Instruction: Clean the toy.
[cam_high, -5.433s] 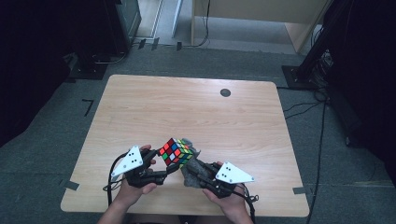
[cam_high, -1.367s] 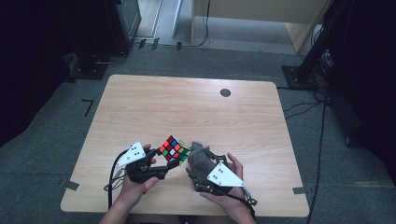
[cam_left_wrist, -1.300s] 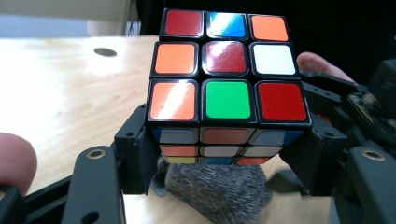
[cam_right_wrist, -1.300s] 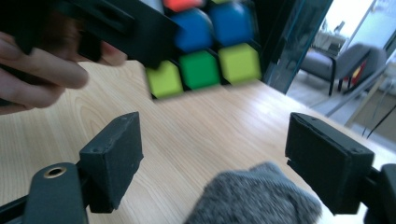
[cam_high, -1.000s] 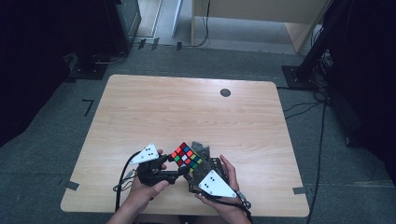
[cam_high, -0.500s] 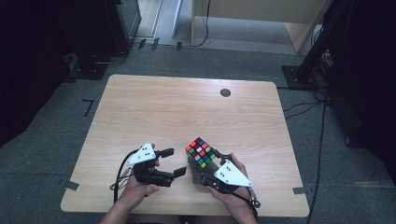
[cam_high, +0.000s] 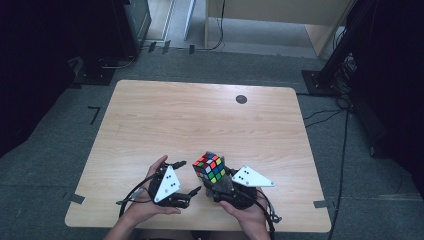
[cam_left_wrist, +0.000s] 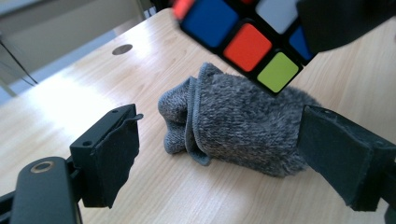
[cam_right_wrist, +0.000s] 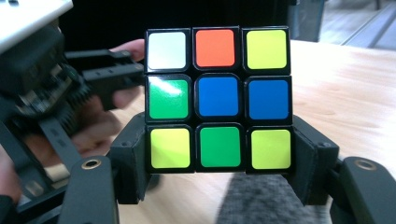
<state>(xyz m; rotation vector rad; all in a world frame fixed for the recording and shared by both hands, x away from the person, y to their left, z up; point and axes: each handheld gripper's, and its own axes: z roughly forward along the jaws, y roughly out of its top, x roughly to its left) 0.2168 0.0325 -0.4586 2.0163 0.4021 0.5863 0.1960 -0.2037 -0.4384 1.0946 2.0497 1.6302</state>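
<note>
The wooden table (cam_high: 165, 120) carries everything near its front edge, close to the person. A grey fuzzy cloth (cam_left_wrist: 243, 130) lies bunched on the worktop there, just under the raised cube. The right gripper (cam_right_wrist: 217, 161) clamps the scrambled puzzle cube (cam_high: 210, 167) by its lowest layer, both pads pressed against opposite sides, lifting it clear of the wood. Beside it, the left gripper (cam_high: 186, 176) has just been opening; its jaws stand wide with nothing gripped, aimed at the cloth.
</note>
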